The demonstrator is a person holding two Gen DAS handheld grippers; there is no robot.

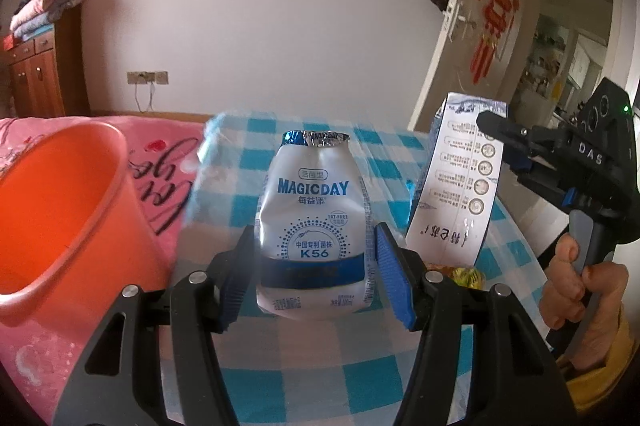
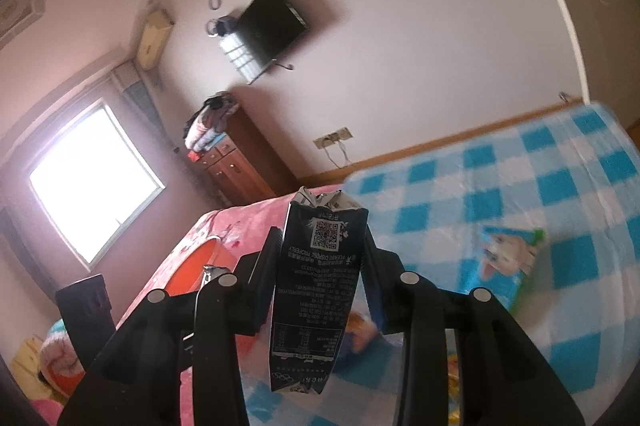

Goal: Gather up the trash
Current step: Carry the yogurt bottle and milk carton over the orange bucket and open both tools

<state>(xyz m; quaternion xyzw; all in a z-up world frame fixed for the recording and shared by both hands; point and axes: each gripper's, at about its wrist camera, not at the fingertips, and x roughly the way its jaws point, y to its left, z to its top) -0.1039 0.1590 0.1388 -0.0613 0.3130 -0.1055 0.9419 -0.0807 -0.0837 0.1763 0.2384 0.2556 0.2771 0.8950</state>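
My left gripper [image 1: 314,266] is shut on a crumpled white and blue MAGICDAY yogurt bottle [image 1: 310,222], held upright above the blue checked bedcover [image 1: 320,378]. An orange bucket [image 1: 52,214] stands just to its left on the pink blanket. My right gripper [image 2: 320,274] is shut on a flattened dark milk carton [image 2: 316,290] and holds it in the air. In the left wrist view the right gripper [image 1: 504,142] holds that carton [image 1: 456,182] to the right of the bottle. The bucket [image 2: 192,266] also shows behind the right gripper's left finger.
A snack packet with a dog picture [image 2: 504,266] lies on the checked cover. Yellow wrappers [image 1: 464,276] lie under the carton. A wooden cabinet [image 1: 36,66] with folded bedding stands by the far wall. An open door [image 1: 476,26] is at the right.
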